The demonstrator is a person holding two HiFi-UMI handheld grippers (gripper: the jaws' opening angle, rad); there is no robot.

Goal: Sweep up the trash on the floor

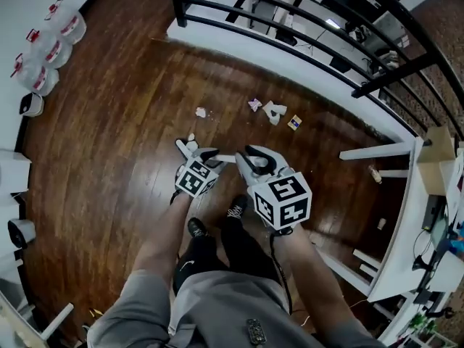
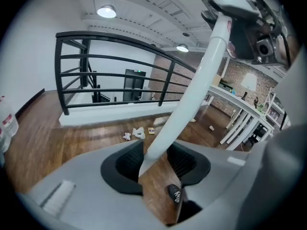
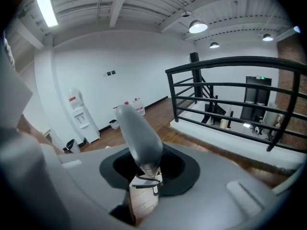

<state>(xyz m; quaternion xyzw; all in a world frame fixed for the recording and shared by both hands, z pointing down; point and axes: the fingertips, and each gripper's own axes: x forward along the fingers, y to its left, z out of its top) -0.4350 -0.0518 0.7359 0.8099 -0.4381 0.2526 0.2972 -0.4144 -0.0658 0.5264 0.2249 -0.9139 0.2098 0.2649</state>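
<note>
The dark wood floor [image 1: 109,165] fills the head view, with a black railing [image 1: 290,27] running well beyond both sets of jaws and white tables [image 1: 403,216] off to the right of the right jaws. The person [image 1: 217,303] stands on it with both grippers held out side by side, pointing forward and down. The left gripper [image 2: 156,164] has its jaws wide apart. A long white handle [image 2: 192,95] slants up and to the right from between them; its narrow lower end lies nearer the left pad, and bare floor shows between it and the right pad, so the pads are not pinching it. The right gripper [image 3: 146,166] has its jaws partly closed onto a grey rounded handle end [image 3: 139,138], which fills the gap between the pads and sticks out past the tips. Water jugs [image 1: 54,46] stand by the wall far to the left of the left jaws. A black shoe [image 2: 175,195] shows just below the left jaws. The trash [image 1: 274,112], a few small pale scraps and one yellowish piece, lies on the floor ahead of both sets of jaws, near the foot of the railing and well clear of the tips
</note>
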